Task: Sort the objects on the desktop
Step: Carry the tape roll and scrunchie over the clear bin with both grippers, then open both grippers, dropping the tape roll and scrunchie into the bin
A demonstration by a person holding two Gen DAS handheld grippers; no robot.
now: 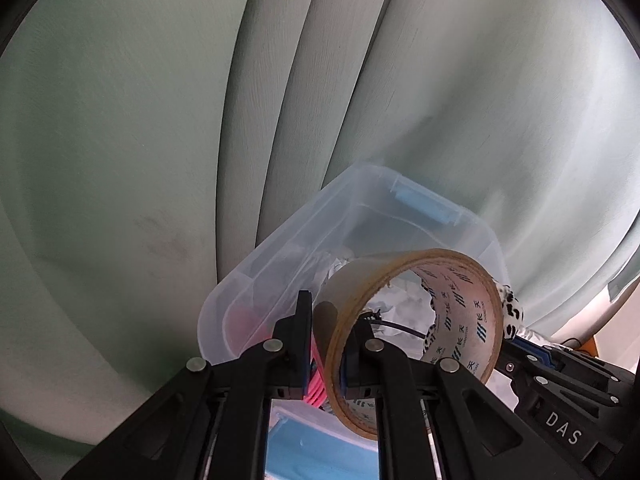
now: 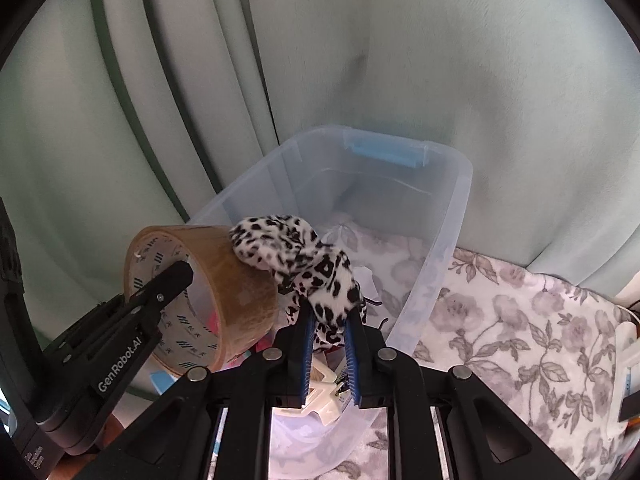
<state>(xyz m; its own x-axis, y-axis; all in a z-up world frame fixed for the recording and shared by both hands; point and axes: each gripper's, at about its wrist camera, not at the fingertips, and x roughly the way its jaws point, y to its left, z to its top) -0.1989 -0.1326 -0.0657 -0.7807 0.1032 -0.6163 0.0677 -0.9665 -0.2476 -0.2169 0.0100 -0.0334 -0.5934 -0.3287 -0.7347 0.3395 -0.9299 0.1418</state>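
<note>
My left gripper (image 1: 332, 320) is shut on the wall of a brown tape roll (image 1: 416, 320), held up over the near end of a clear plastic bin (image 1: 280, 248). The roll also shows in the right wrist view (image 2: 240, 300) with the left gripper's finger (image 2: 168, 280) through its hole. My right gripper (image 2: 330, 316) is shut on a black-and-white spotted scrunchie (image 2: 300, 256), held above the same bin (image 2: 448, 216) and touching the tape roll. The scrunchie's edge shows in the left wrist view (image 1: 512, 312).
The bin has a blue latch (image 2: 386, 152) on its far wall and holds a cream hair clip (image 2: 324, 396), pink items (image 1: 312, 384) and papers. It stands on a floral cloth (image 2: 520, 332). A pale green curtain (image 2: 480, 80) hangs close behind.
</note>
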